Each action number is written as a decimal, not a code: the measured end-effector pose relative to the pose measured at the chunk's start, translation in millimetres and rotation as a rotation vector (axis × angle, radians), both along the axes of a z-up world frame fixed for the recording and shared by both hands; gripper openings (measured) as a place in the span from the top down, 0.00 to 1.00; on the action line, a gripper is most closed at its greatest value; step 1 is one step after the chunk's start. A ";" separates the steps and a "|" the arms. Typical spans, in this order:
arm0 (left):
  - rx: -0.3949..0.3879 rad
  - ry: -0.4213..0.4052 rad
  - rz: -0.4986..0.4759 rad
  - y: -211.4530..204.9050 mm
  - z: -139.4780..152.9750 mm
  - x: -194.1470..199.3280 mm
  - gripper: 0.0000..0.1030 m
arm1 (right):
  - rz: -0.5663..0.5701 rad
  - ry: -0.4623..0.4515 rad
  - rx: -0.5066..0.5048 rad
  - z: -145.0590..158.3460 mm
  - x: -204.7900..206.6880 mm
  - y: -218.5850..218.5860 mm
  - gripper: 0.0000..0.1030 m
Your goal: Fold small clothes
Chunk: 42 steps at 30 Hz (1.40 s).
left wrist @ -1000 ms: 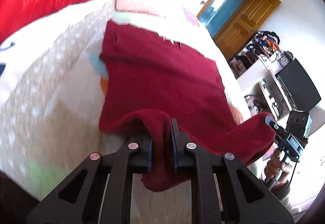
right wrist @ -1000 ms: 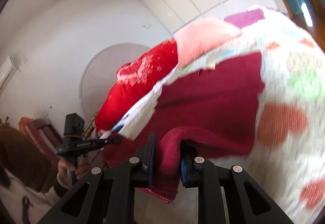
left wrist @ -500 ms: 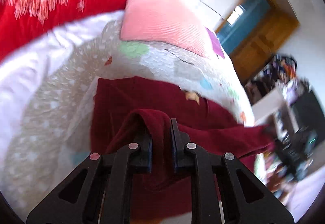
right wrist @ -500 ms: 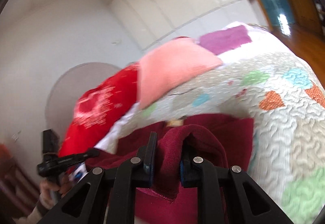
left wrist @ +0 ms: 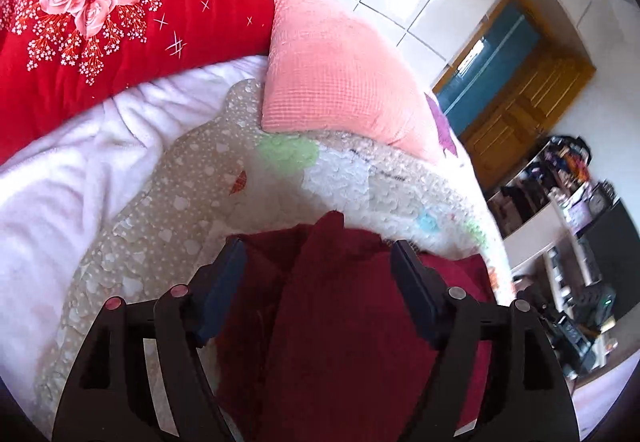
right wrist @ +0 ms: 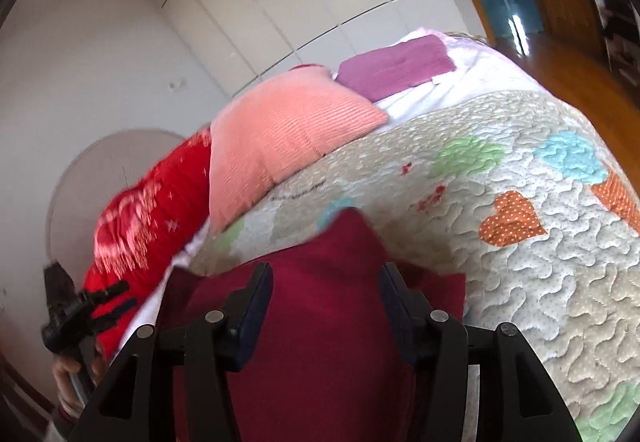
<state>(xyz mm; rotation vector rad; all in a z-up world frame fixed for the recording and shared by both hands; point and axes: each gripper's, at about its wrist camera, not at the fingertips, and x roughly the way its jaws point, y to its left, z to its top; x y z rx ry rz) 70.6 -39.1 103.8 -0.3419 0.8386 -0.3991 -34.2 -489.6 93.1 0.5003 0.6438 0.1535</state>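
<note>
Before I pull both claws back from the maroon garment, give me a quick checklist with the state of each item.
1. Left claw released: ok. Its jaws have just been opening; the maroon garment lies between them, pads clear of it.
2. Right claw released: ok. Jaws have just been opening, cloth between them unpinched.
3. Folded edge laid over the lower layer: ok, a layer shows beneath it.
4. Fold edges aligned: cannot tell, the claws hide the near part.
5. Garment fully on the quilt: cannot tell.
6. Pink pillow clear of the garment: ok.
</note>
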 end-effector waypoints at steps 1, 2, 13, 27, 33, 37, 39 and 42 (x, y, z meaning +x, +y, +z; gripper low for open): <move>0.015 0.002 -0.008 -4.8 -4.8 -1.1 0.27 | 0.016 -0.001 -0.036 0.7 -1.8 8.0 0.49; 0.024 0.008 -0.014 -9.5 -7.7 2.0 0.27 | 0.039 -0.006 -0.073 0.3 0.1 17.5 0.49; 0.192 0.159 0.089 -47.1 -73.7 48.8 0.27 | -0.054 0.225 -0.280 -58.2 76.0 31.3 0.55; 0.121 0.164 0.154 -9.8 -60.9 25.1 0.27 | -0.020 0.173 -0.285 -33.6 16.2 34.6 0.54; 0.119 0.104 0.099 7.2 -56.5 -31.6 0.27 | 0.001 0.252 -0.403 -48.9 12.6 52.8 0.54; 0.135 0.087 0.082 12.9 -64.2 -53.9 0.27 | 0.129 0.170 -0.223 -16.2 24.5 90.1 0.54; 0.146 0.104 0.079 12.5 -70.4 -56.2 0.27 | 0.207 0.156 -0.199 -7.6 36.4 118.8 0.54; 0.136 0.127 0.071 13.4 -77.3 -56.4 0.27 | 0.301 0.151 -0.160 -3.3 56.8 164.3 0.54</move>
